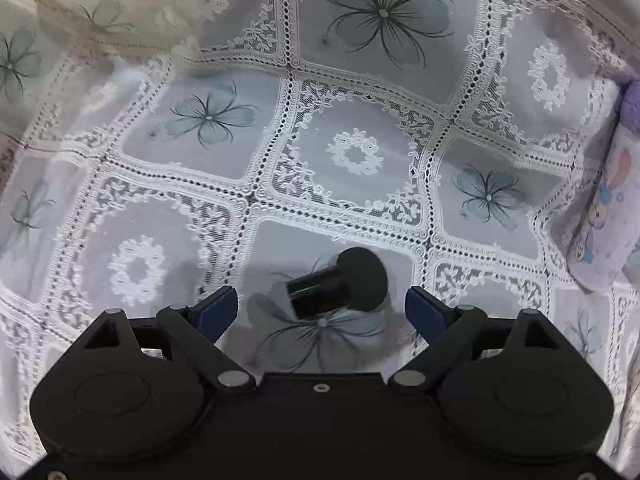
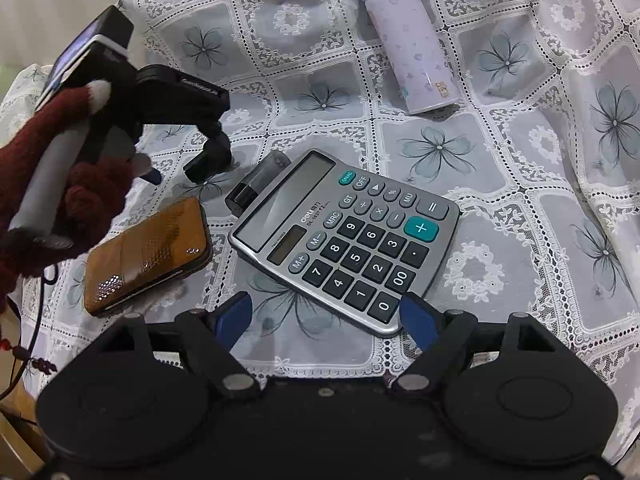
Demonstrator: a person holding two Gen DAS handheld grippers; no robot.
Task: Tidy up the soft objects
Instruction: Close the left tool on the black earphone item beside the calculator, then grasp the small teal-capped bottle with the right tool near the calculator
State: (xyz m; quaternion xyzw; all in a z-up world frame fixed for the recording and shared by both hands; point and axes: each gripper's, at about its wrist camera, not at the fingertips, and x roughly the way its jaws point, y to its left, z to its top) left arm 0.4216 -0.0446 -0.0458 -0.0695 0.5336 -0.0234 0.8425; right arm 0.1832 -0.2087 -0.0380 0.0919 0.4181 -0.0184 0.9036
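Note:
My left gripper is open, jaws wide apart, just above the lace tablecloth. A small black cylinder lies on its side between and just beyond the fingertips. In the right wrist view my right gripper is open, low over the near corner of a grey calculator. The black cylinder lies at the calculator's far left corner, with the left gripper, held by a dark red gloved hand, above it.
A lilac water bottle lies on its side at the far side; it shows at the right edge of the left wrist view. A brown phone-like case lies left of the calculator. The table edge runs along the left.

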